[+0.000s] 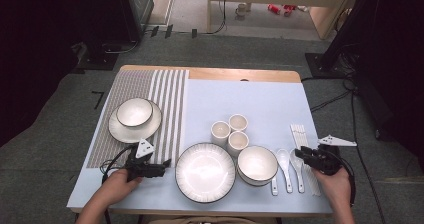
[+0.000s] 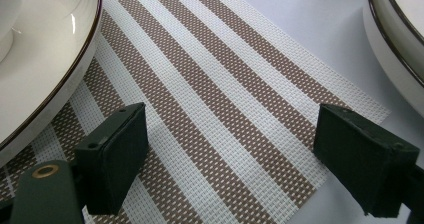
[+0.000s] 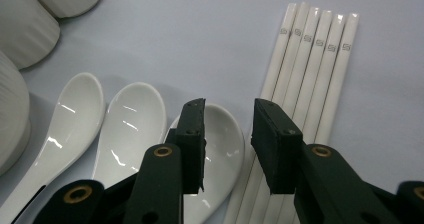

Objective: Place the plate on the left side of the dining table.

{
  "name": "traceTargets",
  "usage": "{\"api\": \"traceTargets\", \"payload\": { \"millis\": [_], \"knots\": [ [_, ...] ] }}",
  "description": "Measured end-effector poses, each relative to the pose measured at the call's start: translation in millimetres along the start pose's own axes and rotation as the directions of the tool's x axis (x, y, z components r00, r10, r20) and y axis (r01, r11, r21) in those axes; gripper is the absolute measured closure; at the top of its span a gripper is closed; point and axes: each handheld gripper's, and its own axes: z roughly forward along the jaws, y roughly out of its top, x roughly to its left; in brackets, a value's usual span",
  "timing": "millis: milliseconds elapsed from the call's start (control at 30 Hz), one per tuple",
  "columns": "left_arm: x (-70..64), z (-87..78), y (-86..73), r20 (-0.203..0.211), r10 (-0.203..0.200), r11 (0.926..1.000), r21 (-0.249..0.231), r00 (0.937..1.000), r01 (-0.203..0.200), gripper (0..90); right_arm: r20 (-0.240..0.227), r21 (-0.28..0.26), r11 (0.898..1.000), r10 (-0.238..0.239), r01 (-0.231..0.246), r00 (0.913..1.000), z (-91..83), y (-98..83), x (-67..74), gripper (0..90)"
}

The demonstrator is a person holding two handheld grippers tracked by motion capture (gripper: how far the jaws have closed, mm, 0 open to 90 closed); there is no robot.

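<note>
Pickup of the rightmost soup spoon is judged in hand: right tongs hover part-open, empty, over its bowl beside the chopsticks. Next, lowering and closing. Left tongs rest open over the striped placemat.

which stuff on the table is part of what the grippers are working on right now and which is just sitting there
In hand:
- right gripper, jaws apart over the rightmost spoon and the chopsticks
- left gripper, open over the striped placemat

Lying about:
- three cups
- big plate
- bowl
- far bowl on its plate
</note>
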Motion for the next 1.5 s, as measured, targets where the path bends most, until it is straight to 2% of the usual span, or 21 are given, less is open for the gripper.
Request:
{"api": "traceTargets", "payload": {
  "millis": [567,1167,1500],
  "knots": [
    [0.0,0.0,0.0,0.0,0.0,1.0,0.0,1.0,0.0,14.4,-0.004,0.017,1.0,0.0,0.0,1.0,3.7,-2.3,-1.5,71.5],
    [0.0,0.0,0.0,0.0,0.0,1.0,0.0,1.0,0.0,14.4,0.014,0.032,0.998,-0.047,0.047,0.9988,3.1,-1.3,3.8,78.1],
    [0.0,0.0,0.0,0.0,0.0,1.0,0.0,1.0,0.0,14.4,-0.008,0.028,0.999,-0.042,0.042,0.9991,2.3,-0.1,5.2,82.4]
  ]
}}
